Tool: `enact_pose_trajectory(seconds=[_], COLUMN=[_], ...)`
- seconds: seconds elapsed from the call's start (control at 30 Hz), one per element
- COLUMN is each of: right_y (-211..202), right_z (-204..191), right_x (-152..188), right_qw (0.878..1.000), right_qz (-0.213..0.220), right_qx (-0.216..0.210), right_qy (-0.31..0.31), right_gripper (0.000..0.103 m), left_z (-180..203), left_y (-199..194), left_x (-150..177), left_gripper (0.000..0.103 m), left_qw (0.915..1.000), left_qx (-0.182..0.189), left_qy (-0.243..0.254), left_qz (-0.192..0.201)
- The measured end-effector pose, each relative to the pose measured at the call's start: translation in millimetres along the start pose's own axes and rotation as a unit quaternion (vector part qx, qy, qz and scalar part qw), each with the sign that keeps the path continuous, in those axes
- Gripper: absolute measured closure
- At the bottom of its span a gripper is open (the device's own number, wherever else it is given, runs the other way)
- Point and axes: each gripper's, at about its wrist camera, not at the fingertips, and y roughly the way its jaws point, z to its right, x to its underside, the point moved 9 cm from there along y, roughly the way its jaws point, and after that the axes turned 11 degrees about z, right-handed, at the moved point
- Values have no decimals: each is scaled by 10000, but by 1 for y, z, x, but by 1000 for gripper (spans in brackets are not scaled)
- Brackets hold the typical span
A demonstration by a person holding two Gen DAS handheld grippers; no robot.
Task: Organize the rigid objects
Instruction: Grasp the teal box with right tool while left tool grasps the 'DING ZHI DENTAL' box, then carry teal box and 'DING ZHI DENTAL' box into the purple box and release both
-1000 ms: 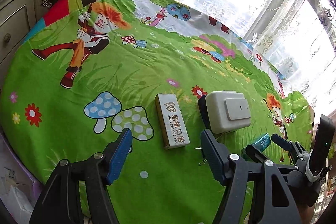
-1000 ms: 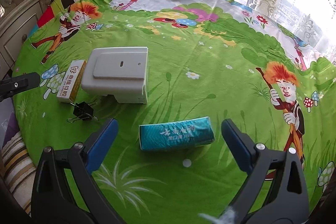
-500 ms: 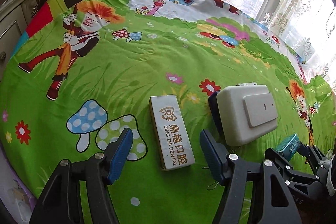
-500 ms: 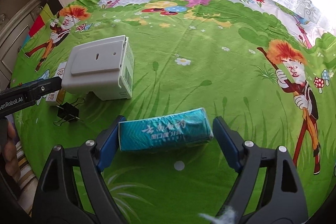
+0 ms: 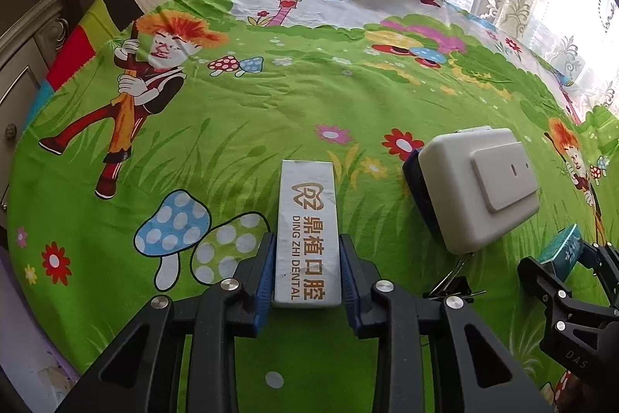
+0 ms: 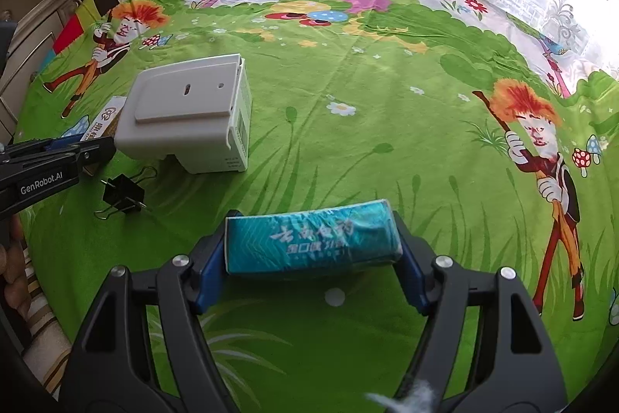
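Note:
A white dental box with gold lettering lies flat on the green cartoon cloth. My left gripper is closing on its near end, and both blue pads press its long sides. The same box and left gripper show at the left edge of the right wrist view. A teal box lies crosswise between the pads of my right gripper, whose jaws are closing and touch both its ends. The left wrist view catches that teal box at far right.
A white plastic device sits between the two boxes, with a black binder clip just in front of it. The round table's cloth stretches back to curtained windows. A pale dresser stands at left. A person's hand shows low left.
Both grippers moved in over their boxes and narrowed. The left pads went from wide apart to pressing the dental box; the right pads now touch the teal box's ends.

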Motion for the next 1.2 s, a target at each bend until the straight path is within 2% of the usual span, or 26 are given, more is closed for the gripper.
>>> enact_pose_trajectory(seconds=[0.1,0.47,0.7,0.9,1.2], right_y=[-1,-9,-17,-29,-58], right_z=[-1,-7,-16,-30,-53], right_x=[1,9,16,27,40], right_qw=[10000,10000,9998,9996,9987], right_qz=[-12,-91,-186,-290,-420], right_qx=[7,11,0,33,-153], right_qy=[9,35,30,-33,257], right_gripper=[27,27,27,27,27], left_z=[0,-23,-33,-44,-61], left_y=[-4,-24,-43,-65,-91], left_x=[3,20,30,43,66], left_gripper=[71,71,71,71,71], left_qw=[10000,9984,9953,9890,9732], left_qx=[15,119,341,673,1283], left_qy=[-12,-554,-899,-1303,-1901], left_qz=[40,50,114,164,162])
